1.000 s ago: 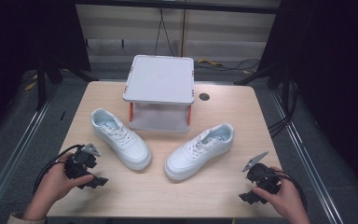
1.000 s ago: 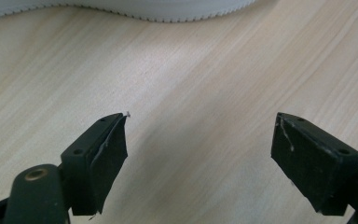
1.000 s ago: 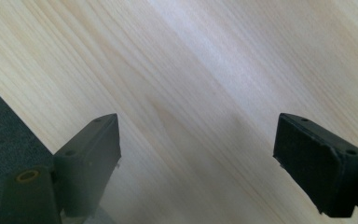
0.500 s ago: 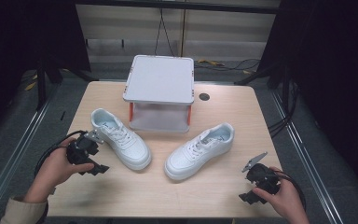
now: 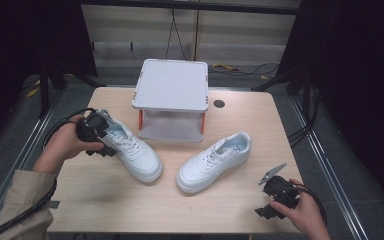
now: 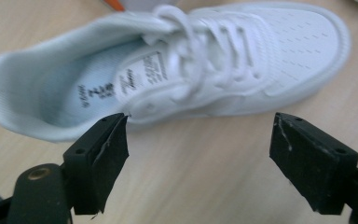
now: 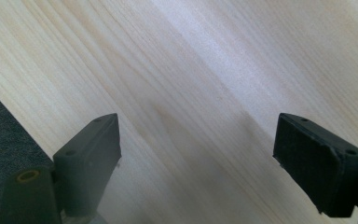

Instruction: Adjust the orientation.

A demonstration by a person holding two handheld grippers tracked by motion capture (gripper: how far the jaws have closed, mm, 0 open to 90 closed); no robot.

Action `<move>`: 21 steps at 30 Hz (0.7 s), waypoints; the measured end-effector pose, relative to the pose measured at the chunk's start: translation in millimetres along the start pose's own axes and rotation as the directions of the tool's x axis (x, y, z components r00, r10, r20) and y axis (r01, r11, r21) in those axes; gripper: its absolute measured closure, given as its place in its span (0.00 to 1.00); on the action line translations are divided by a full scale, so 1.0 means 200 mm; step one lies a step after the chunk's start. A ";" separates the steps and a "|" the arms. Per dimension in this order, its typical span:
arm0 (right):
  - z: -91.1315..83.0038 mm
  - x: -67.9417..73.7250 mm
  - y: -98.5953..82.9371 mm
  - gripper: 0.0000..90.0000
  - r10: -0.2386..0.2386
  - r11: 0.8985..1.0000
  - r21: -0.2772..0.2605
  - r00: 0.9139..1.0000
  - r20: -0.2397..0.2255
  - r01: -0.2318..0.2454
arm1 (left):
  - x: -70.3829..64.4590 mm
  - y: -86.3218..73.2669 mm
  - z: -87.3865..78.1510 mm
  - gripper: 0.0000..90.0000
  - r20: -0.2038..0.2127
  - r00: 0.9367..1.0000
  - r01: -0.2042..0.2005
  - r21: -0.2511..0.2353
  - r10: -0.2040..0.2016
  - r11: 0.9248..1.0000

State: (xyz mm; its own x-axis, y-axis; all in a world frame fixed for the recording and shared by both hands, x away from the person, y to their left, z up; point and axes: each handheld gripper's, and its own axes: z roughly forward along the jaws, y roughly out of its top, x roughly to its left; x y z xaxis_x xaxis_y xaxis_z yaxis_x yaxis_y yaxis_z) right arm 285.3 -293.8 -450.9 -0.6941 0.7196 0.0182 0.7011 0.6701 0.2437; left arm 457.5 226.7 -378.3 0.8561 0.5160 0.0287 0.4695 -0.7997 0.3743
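Two white sneakers lie on the wooden table [image 5: 105,210]. The left sneaker [image 5: 132,150] [image 6: 177,65] points toward the front right, and its heel opening faces my left gripper [image 5: 100,137] [image 6: 198,168]. That gripper is open, its jaws wide apart just short of the heel and touching nothing. The right sneaker [image 5: 214,161] lies apart, toe toward the front left. My right gripper [image 5: 270,197] [image 7: 198,163] hovers open over bare wood near the table's front right corner, with nothing between its jaws.
A white raised platform [image 5: 171,85] on orange legs stands at the back middle of the table, just behind the sneakers. A small dark hole [image 5: 219,104] sits to its right. The table edge and dark floor [image 7: 4,135] lie close to the right gripper.
My left gripper has moved up and forward from the front left of the table to the heel of the left sneaker. The right gripper has barely moved.
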 end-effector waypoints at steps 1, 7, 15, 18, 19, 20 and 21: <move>0.00 0.00 0.00 0.16 -0.003 1.000 0.002 1.000 -0.001 0.003 | 0.02 0.01 0.01 0.21 -0.004 1.000 -0.009 0.002 0.009 1.000; 0.02 0.00 0.00 0.16 -0.004 1.000 0.009 1.000 -0.015 0.004 | 0.08 0.04 0.12 0.21 0.014 1.000 -0.019 0.018 0.018 1.000; 0.02 0.00 -0.01 0.16 0.003 1.000 0.000 1.000 -0.017 -0.003 | 0.07 0.04 0.19 0.19 0.047 0.998 -0.034 0.023 0.033 0.999; 0.02 0.01 0.00 0.16 -0.001 1.000 -0.009 1.000 -0.030 0.000 | 0.06 0.05 0.21 0.19 0.043 0.993 -0.115 0.073 0.112 0.991; 0.02 0.01 0.01 0.16 -0.008 1.000 -0.013 0.999 -0.035 0.008 | 0.05 0.05 0.22 0.17 0.042 0.993 -0.116 0.076 0.113 0.990; 0.02 0.01 0.01 0.16 -0.006 1.000 -0.012 0.999 -0.040 0.005 | 0.05 0.06 0.22 0.17 0.044 0.992 -0.124 0.089 0.121 0.988; 0.02 0.01 0.01 0.16 -0.008 1.000 -0.014 0.999 -0.044 0.008 | 0.05 0.06 0.22 0.19 0.044 0.992 -0.124 0.089 0.121 0.988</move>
State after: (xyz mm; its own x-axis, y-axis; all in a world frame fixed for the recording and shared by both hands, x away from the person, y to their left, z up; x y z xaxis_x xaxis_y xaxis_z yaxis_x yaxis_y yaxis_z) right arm 286.0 -288.9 -454.5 -0.7065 0.7053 0.0587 0.6934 0.6731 0.2574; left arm 481.3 209.3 -414.5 0.9152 0.4016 0.0330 0.3768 -0.8819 0.2835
